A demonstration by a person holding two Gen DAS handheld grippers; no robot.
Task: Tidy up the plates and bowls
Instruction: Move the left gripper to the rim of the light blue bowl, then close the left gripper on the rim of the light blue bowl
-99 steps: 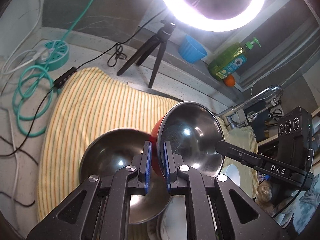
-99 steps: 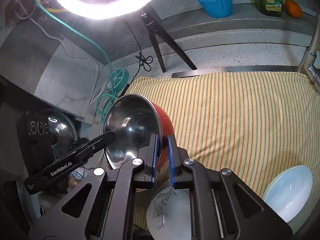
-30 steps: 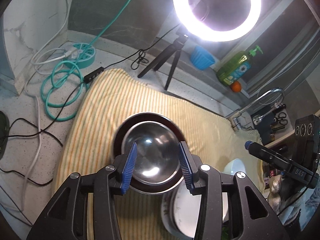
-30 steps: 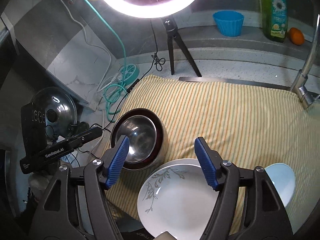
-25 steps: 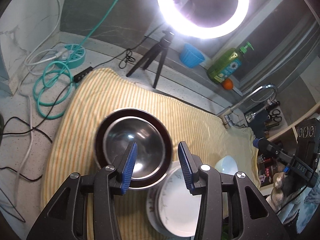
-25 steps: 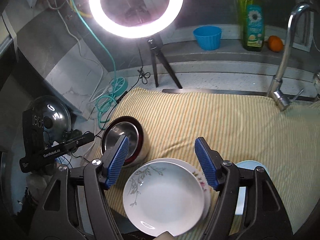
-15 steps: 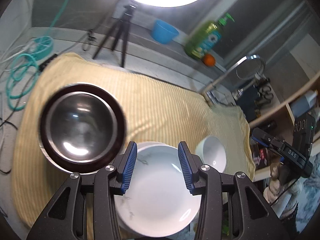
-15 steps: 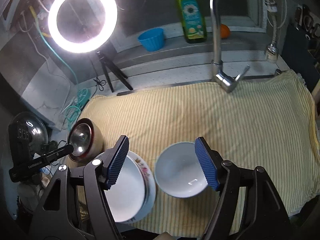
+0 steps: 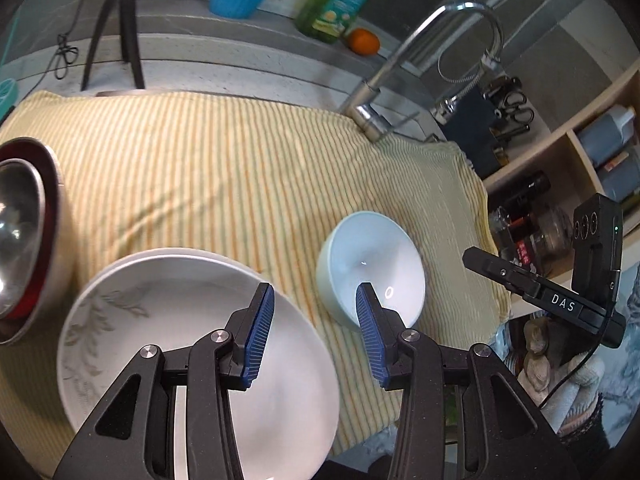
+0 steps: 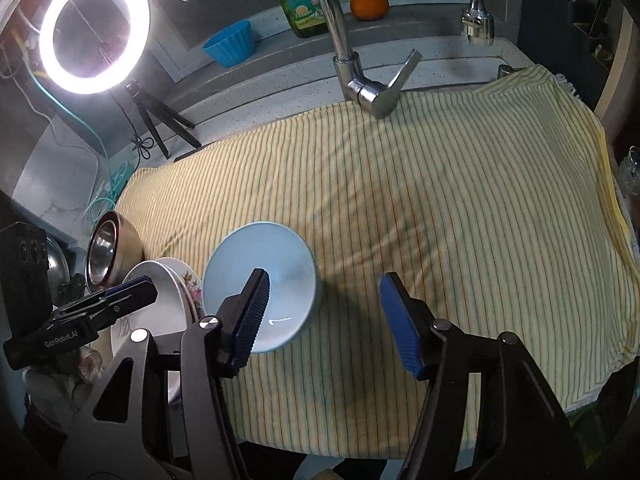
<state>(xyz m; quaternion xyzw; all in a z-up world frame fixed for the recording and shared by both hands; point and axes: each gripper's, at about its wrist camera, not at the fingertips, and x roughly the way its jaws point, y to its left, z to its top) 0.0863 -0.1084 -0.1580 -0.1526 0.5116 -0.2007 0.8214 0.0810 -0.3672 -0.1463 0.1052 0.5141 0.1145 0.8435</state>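
Blue-padded, your left tongs (image 9: 312, 330) stand apart and empty over the gap between the white leaf-patterned plate (image 9: 192, 344) and the pale blue ceramic bowl (image 9: 372, 268). Your right tongs (image 10: 326, 320) are empty too; their jaws have just been narrowing, with only striped cloth between them and the left pad (image 10: 250, 316) over the bowl's near rim. A second ago both tongs faced the steel bowl nested in the red one (image 9: 24, 232); that pair now sits at the left end of the yellow striped cloth (image 10: 440, 208) covering the bench. Nesting there looks finished, so the blue bowl, just beside the plate stack, seems next.
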